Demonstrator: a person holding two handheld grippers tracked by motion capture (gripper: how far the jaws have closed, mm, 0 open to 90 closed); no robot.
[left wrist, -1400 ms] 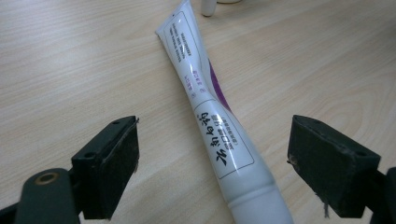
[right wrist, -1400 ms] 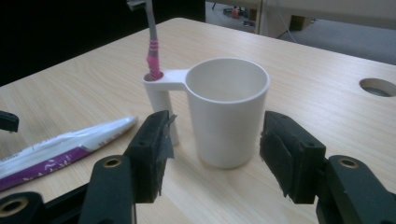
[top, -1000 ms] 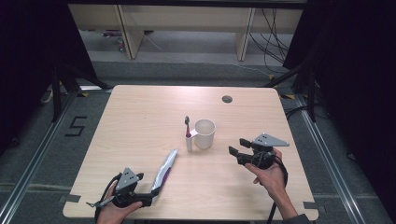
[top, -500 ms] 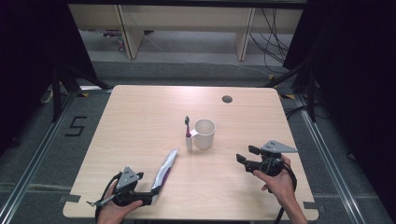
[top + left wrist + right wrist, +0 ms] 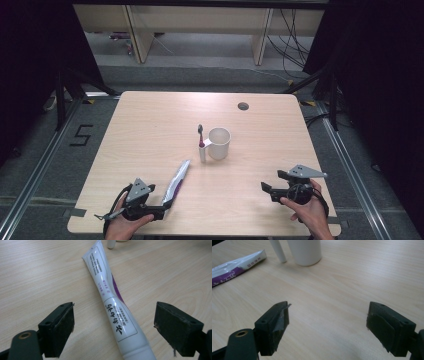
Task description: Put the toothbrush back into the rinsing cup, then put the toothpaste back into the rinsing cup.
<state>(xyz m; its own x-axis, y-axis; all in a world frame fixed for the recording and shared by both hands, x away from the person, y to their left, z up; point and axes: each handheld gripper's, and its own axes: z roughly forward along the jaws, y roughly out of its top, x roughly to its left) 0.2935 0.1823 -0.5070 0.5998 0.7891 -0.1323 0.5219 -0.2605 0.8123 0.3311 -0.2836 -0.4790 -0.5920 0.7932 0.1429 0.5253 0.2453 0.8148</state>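
My left tool (image 5: 113, 332) stands wide open, its jaws either side of the toothpaste tube (image 5: 112, 307) lying flat on the wooden surface (image 5: 150, 125), not touching it. My right tool (image 5: 328, 327) is open and empty. White mug (image 5: 219, 143) and toothbrush (image 5: 201, 145) stand mid-surface.
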